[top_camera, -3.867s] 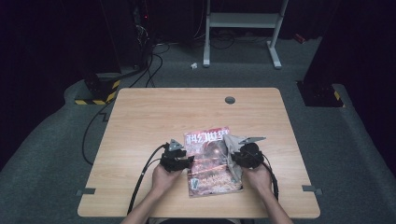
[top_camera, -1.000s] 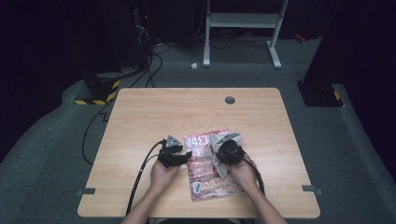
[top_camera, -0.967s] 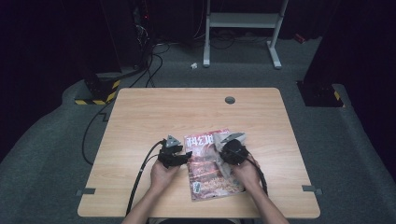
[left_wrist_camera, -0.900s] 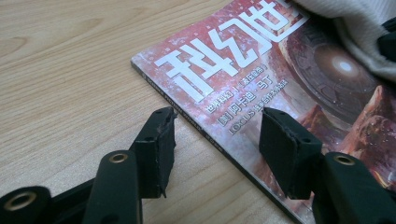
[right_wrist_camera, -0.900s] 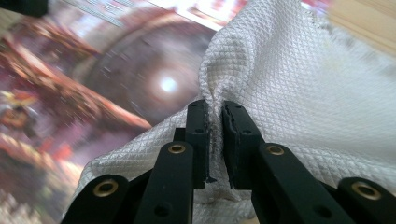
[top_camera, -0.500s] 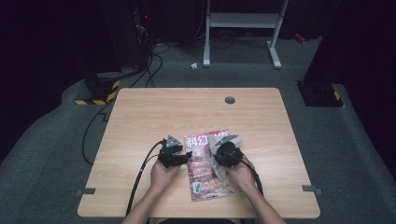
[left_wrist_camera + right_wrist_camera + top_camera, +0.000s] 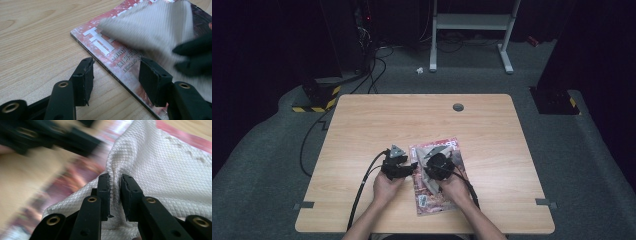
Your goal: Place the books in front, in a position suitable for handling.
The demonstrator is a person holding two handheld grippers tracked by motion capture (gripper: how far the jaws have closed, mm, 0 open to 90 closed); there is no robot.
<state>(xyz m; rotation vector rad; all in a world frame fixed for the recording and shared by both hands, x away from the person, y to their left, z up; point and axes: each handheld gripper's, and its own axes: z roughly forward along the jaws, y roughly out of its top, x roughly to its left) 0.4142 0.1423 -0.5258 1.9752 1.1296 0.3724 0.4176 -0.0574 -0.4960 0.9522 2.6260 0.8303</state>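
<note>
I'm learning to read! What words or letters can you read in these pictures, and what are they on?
"LOCUS": small white letters on the red magazine cover, left gripper view.
Big white title characters above it: partly hidden under the white cloth, not readable.
Small white line of characters above "LOCUS": too blurred to read.
High view: cover print too small to read.

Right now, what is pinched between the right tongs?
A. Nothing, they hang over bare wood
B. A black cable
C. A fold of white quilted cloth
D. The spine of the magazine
C. In the right gripper view the right tongs stand close together with a ridge of the white cloth bunched between the pads; the cloth lies on the magazine.
</note>
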